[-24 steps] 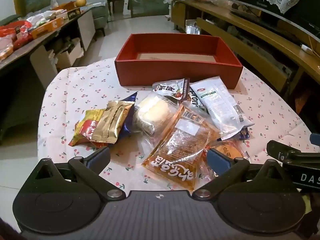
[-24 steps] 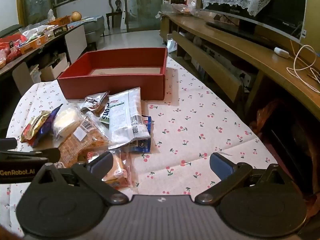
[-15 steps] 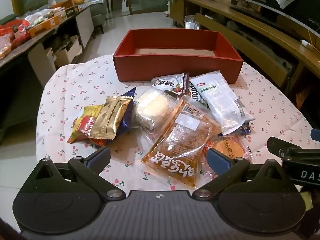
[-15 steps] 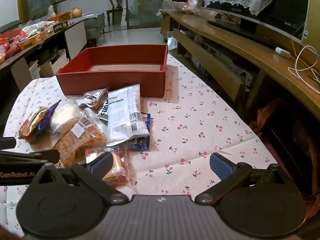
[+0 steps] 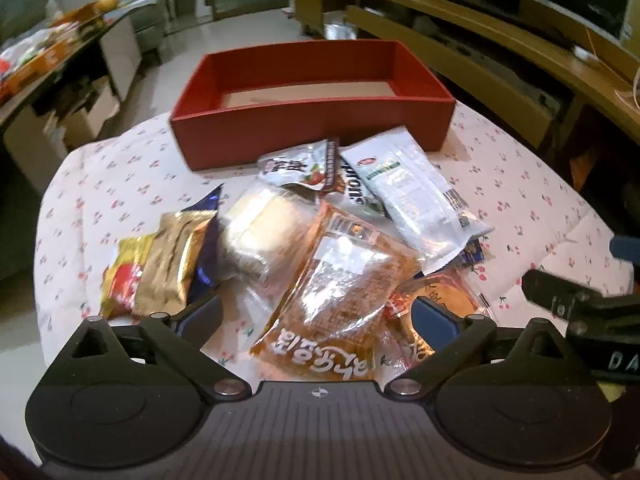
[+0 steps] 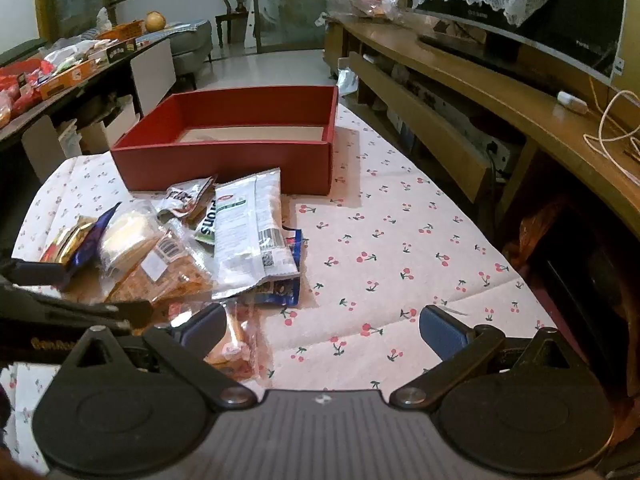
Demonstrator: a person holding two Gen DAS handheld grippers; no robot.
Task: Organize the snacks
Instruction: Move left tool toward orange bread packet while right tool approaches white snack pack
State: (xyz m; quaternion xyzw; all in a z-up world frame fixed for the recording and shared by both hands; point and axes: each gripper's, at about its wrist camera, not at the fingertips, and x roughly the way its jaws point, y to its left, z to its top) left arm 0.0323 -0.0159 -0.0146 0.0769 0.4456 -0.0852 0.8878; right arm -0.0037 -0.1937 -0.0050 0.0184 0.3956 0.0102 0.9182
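Cherry-print cloth [image 6: 400, 248] covers the surface we work over, with a long wooden console [image 6: 520, 112] to the right. At the far side sits an open red box [image 5: 312, 120], only its bare cardboard floor showing inside. Just in front of it, a heap of snack packets overlaps: a silver-white pouch [image 5: 412, 192], a clear-wrapped pale cake [image 5: 260, 232], a gold wrapper [image 5: 172, 264] and an orange packet with Korean lettering [image 5: 336, 300]. Our left gripper [image 5: 316, 316] hovers over that orange packet, jaws spread wide around nothing. Our right gripper [image 6: 324, 328] hangs beside the heap's right edge, jaws likewise apart and empty.
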